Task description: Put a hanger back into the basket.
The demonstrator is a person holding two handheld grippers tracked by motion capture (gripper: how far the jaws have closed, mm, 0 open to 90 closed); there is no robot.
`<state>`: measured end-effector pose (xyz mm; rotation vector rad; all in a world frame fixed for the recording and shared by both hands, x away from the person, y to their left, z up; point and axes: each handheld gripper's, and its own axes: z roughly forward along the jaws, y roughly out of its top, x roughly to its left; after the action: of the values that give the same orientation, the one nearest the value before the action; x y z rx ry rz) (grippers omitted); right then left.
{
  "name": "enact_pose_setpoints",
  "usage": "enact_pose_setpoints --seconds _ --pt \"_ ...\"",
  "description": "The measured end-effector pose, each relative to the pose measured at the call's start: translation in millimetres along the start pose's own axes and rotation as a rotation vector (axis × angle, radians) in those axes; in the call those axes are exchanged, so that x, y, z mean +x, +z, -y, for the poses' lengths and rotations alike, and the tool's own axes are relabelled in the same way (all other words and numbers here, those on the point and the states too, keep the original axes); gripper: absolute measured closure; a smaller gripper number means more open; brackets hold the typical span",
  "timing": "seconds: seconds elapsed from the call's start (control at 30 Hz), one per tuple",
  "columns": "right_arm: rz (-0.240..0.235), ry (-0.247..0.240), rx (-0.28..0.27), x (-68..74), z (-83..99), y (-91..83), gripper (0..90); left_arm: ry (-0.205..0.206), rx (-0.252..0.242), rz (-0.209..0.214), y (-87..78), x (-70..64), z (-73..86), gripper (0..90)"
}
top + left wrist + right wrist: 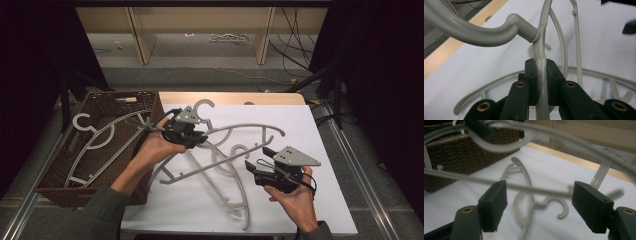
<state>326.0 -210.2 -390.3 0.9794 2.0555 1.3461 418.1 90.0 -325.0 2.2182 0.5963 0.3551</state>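
Lower right of the high view, the right gripper (258,165) hovers with jaws apart over the white surface (310,130). Centre frame, the left gripper (192,136) clamps a grey hanger (250,127); a wicker basket (102,102) sits at left.

The high view is looking forward and down over the white table (300,130) from afar. Each gripper view is peering closely along its own jaws, both sharing the grey hangers (541,50) with it.

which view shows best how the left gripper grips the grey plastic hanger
The left gripper view: its jaws shut on the grey plastic hanger just below the hook. The high view shows the left gripper small; the right gripper view shows blurred hanger bars.
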Motion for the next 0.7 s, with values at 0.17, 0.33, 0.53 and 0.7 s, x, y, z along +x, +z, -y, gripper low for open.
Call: enact_pose_setpoints --seconds 0.17,0.33,0.53,0.7 --pt "-0.015 0.006 -0.003 2.0 4.8 5.7 27.3 -0.006 -0.040 -0.025 -21.3 7.1 -12.5 81.8" --pt "-0.032 0.004 0.041 3.9 8.3 8.2 27.3 -0.016 -0.057 -0.057 -43.6 16.9 -19.6 81.8" --pt "-0.045 0.006 0.059 3.6 12.0 12.2 26.2 -0.029 -0.067 -0.121 -71.6 33.5 -17.3 81.8" --pt "-0.055 0.009 0.062 3.9 14.1 15.0 25.5 -0.059 -0.061 -0.172 -87.6 49.2 -5.5 81.9"
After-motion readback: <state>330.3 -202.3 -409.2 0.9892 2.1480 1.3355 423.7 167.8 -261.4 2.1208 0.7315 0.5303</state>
